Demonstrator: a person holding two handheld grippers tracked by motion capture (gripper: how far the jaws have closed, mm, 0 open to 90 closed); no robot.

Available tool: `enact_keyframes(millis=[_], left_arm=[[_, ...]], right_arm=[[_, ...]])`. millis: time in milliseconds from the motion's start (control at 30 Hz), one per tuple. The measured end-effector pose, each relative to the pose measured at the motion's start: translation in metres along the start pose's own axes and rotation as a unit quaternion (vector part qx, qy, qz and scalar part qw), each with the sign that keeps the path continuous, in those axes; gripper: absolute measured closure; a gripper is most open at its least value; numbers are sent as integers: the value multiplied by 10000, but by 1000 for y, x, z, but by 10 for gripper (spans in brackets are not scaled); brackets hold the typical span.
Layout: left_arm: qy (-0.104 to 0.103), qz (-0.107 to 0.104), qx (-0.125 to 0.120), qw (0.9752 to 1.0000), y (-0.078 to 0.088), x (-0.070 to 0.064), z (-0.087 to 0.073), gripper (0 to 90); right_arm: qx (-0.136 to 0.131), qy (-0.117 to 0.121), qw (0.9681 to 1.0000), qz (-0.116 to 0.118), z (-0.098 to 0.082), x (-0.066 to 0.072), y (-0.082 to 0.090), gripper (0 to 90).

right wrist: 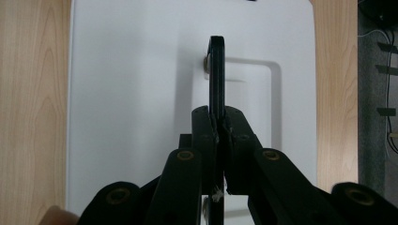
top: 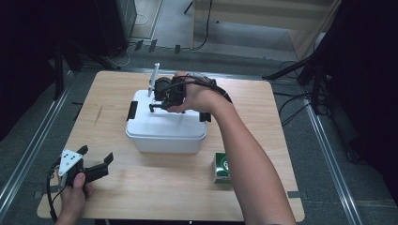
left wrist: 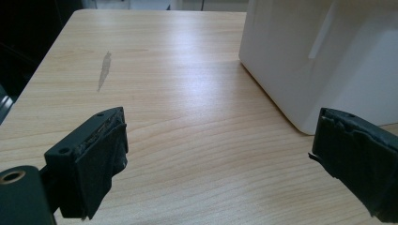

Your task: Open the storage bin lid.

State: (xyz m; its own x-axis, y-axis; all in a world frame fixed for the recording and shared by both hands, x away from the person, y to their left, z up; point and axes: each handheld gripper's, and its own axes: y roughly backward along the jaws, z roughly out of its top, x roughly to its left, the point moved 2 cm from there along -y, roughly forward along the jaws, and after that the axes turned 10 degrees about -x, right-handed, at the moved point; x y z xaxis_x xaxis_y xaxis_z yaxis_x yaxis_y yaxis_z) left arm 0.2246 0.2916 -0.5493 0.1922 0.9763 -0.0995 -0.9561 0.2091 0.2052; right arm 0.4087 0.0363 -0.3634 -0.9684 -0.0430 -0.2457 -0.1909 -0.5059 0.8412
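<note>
Right gripper (top: 157, 107) sits over the white lidded box (top: 164, 133) at table centre, jaws clamped on the box's black handle (right wrist: 216, 79), which stands up on edge from a recess in the lid (right wrist: 141, 93). Grip is near one end of the handle bar, not mid-span. Left gripper (top: 96, 165) is parked near the front-left corner of the wooden table (top: 263, 122), jaws spread wide with nothing between them; in the left gripper view the box's side wall (left wrist: 328, 56) is just ahead to one side.

Handling guess: box looks like thin rigid plastic, smooth, probably light unless loaded; contents not visible. Black side latches (top: 132, 110) look flush against the box walls, but whether they're locked can't be told. The handle is thin and stiff, and pivots, so the box would likely swing under it if lifted. An off-centre hold would tilt it; mid-bar is the better spot. Smooth walls give the free gripper poor purchase; the rim under the lid is the better bet.

Small green carton (top: 222, 168) sits near the front-right of the table, apart from the box.
</note>
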Motion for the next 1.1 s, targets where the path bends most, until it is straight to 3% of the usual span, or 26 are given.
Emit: enact_keyframes(millis=[167,200,267,567,733,767,967,1033,1100], left_arm=[[-1,8,13,10000,0,0,0,45],[-1,8,13,10000,0,0,0,45],[-7,3,26,10000,0,-1,0,45],[-27,9,20,10000,-1,-1,0,45],[-40,1,16,10000,-1,-1,0,45],[-52,-6,20,10000,-1,-1,0,45],[-30,-6,7,10000,-1,-1,0,45],[-27,-4,12,10000,-1,-1,0,45],[-39,-4,10,10000,-1,-1,0,45]], right_arm=[[99,-125,9999,-27,1,0,1,857],[50,-50,10000,-9,2,-1,0,858],[107,-137,9998,-16,2,0,1,858],[6,-109,9999,-4,6,-2,10,859],[-106,-60,9999,-28,10,-4,19,859],[-74,-146,9998,-65,11,-3,24,859],[-169,44,9998,-64,12,-6,34,859],[-116,-42,9999,-117,11,-5,36,860],[-142,17,9998,-162,9,-7,42,860]])
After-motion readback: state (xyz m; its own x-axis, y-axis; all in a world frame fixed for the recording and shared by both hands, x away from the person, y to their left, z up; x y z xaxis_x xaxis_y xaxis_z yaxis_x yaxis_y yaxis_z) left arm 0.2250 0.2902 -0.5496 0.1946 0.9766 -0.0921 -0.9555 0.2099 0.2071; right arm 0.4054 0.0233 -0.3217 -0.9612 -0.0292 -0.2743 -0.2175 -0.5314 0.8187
